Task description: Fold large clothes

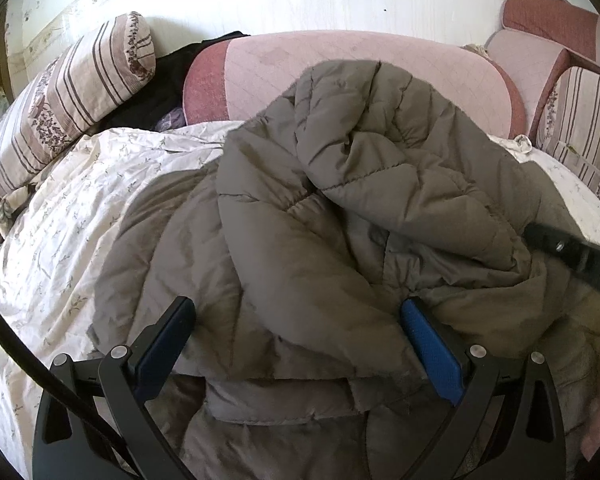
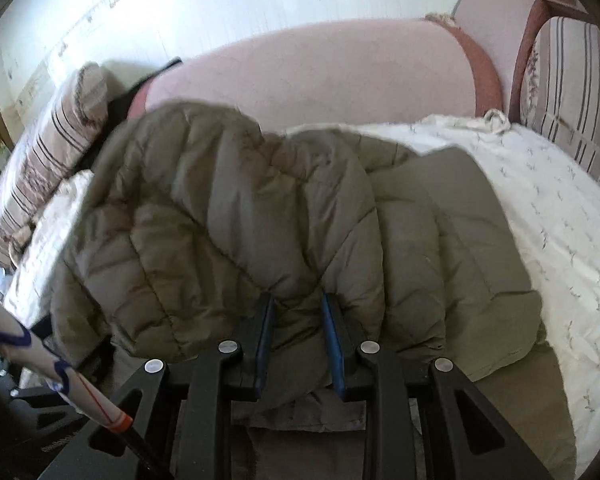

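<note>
Left wrist view, holdings listed by bulk.

Sofa [image 1: 360, 68]: pink quilted back with darker red ends, running along the wall; bears everything below.

Sheet [image 1: 60, 220]: cream, small floral print, rumpled, spread over the seat as the folding surface.

Padded jacket [image 1: 340, 208]: olive-grey, quilted, lying on the sheet at centre. One thick part is lifted and doubled over the rest; the lower layers lie flat nearest the cameras. Part-folded, bulky, not yet squared.

Striped pillow [image 1: 72, 92]: propped at the sofa's left end, well apart from the jacket. A second striped cushion [image 1: 580, 128] stands at the right end.

Dark garment [image 1: 172, 80]: black, tucked between pillow and sofa back; kind not clear.

Left gripper [image 1: 296, 320]: jaws spread wide over the near jacket edge, blue pads either side of the cloth, not pressing it.

Right gripper [image 2: 298, 312]: jaws narrow, pinched on a bunched ridge of the jacket, carrying the raised part.

Step in hand, by judgement: bringing the lifted part across the body for a fold. Next move calls for laying that part down flat and aligned, then releasing; the left claw would need to close on or steady the near edge so the slippery padding does not slide.
</note>
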Tool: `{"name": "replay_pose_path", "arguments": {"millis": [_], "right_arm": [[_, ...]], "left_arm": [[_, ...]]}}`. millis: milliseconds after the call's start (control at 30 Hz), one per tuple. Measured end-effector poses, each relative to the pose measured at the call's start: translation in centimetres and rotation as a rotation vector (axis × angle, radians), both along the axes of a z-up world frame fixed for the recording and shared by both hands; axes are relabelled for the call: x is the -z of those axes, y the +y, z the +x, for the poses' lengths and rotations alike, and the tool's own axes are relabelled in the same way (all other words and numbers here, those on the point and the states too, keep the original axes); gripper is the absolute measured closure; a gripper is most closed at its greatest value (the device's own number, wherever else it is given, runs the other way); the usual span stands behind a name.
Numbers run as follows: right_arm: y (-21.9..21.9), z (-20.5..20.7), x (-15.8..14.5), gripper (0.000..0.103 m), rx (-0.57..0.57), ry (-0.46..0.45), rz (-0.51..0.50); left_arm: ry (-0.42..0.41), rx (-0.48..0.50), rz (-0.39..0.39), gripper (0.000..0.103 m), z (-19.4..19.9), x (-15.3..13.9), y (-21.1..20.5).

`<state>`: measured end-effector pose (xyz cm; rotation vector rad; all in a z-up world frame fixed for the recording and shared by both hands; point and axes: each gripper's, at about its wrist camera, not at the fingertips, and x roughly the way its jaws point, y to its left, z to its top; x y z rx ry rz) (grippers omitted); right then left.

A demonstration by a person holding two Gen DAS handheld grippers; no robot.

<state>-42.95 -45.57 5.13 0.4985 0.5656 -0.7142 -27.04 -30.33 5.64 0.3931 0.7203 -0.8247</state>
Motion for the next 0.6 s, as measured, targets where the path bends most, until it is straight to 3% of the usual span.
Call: {"name": "replay_pose_path", "arguments": {"millis": [133, 233, 400, 600], "right_arm": [[1.2, -0.9, -1.8, 0.076, 0.002, -0.049, -0.053], [1.8, -0.5, -1.9, 0.076, -0.036, -0.053, -0.033], [2.8, 0.9, -0.8, 0.076, -0.074, -0.001, -0.018], [2.4, 2.1, 1.6, 0.076, -0.082, 0.075, 0.020]], "left_arm": [[-0.014, -0.031, -0.038, 0.001, 0.0, -1.4, 1.0], [-0.006, -0.060, -0.037, 0.001, 0.6, -1.5, 1.4], [0.060, -0.087, 0.020, 0.001, 1.6, 0.1, 1.2], [0.044, -0.081, 0.055, 0.001, 1.4, 0.9, 0.6]]}}
